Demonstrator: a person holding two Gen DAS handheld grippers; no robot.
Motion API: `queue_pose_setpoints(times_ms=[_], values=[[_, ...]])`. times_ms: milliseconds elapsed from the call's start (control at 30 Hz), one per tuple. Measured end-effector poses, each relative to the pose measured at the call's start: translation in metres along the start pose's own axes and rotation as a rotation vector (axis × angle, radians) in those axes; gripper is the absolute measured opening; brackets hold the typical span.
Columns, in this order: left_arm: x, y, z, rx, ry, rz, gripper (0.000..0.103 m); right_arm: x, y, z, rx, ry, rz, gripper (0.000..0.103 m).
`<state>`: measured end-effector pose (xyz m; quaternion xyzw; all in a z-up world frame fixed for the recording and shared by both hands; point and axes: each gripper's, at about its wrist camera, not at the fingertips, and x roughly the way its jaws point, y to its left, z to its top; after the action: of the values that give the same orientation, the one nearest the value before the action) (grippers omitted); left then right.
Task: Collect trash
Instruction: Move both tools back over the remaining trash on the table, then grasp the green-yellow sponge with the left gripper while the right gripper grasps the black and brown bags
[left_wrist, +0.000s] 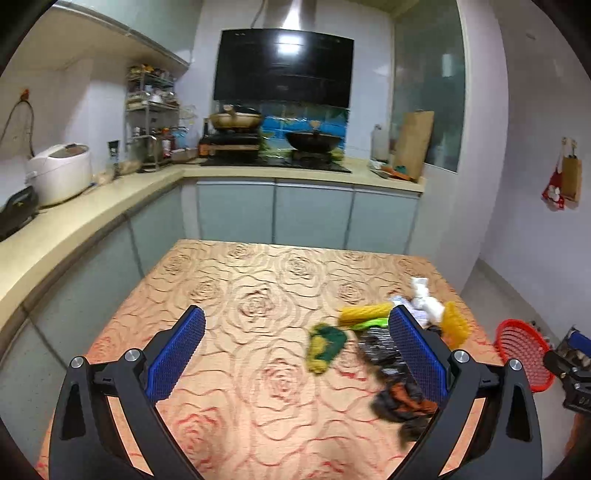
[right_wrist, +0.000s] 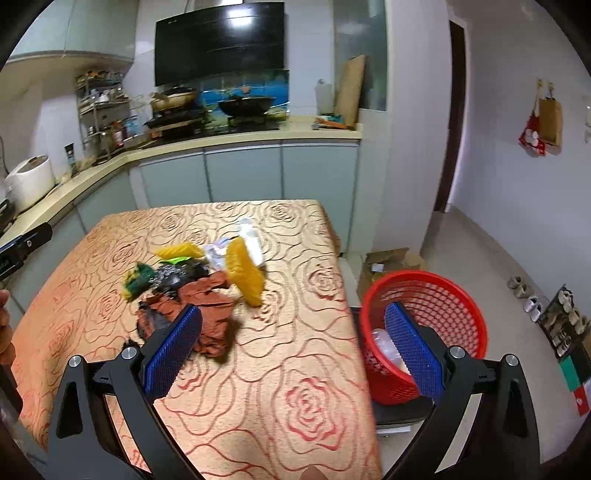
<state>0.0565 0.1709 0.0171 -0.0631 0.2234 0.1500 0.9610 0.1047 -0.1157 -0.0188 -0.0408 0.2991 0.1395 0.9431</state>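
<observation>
Left gripper (left_wrist: 297, 339), right gripper (right_wrist: 293, 336) both spread, empty — trash pile (right_wrist: 207, 280) blurred, partly behind pads; red basket (right_wrist: 443, 295) half-hidden.

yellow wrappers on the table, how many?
2. One yellow wrapper lies at the far left of the trash pile; the other wrapper stands tilted at the pile's right edge, nearer the red basket. More could be buried under the pile.

The near and left parts of the table (left_wrist: 229, 280) are lying bare, giving open passage. A trash pile (right_wrist: 207, 284) is crowding its far right side, and the red basket (right_wrist: 424, 295) is standing just off the table's right edge.
</observation>
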Motion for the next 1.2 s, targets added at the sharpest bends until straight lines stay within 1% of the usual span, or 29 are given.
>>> queue_pose_setpoints(times_ms=[167, 333, 433, 633, 700, 867, 933, 1000, 1200], values=[[0.011, 0.021, -0.011, -0.001, 0.049, 0.026, 0.096, 0.01, 0.011, -0.004, -0.01, 0.033, 0.024, 0.097], [0.025, 0.025, -0.021, 0.013, 0.082, 0.02, 0.096, 0.014, 0.014, -0.004, -0.007, 0.047, 0.027, 0.097], [0.037, 0.019, -0.026, 0.024, 0.107, -0.006, 0.096, 0.017, 0.013, -0.003, -0.005, 0.051, 0.023, 0.097], [0.072, 0.0, -0.034, 0.084, 0.157, -0.049, 0.096, 0.022, 0.012, -0.002, -0.006, 0.062, 0.009, 0.097], [0.086, -0.006, -0.035, 0.098, 0.186, -0.048, 0.096, 0.024, 0.01, -0.001, -0.004, 0.063, 0.004, 0.097], [0.108, -0.015, -0.034, 0.111, 0.204, -0.052, 0.095, 0.029, 0.005, 0.0, 0.008, 0.068, -0.007, 0.097], [0.115, -0.017, -0.035, 0.11, 0.214, -0.055, 0.093, 0.032, 0.003, 0.0, 0.011, 0.074, -0.01, 0.097], [0.123, -0.019, -0.036, 0.109, 0.237, -0.072, 0.086, 0.035, 0.002, 0.0, 0.014, 0.077, -0.013, 0.097], [0.142, -0.031, -0.043, 0.133, 0.288, -0.117, 0.076, 0.042, 0.003, 0.0, 0.016, 0.088, -0.004, 0.097]])
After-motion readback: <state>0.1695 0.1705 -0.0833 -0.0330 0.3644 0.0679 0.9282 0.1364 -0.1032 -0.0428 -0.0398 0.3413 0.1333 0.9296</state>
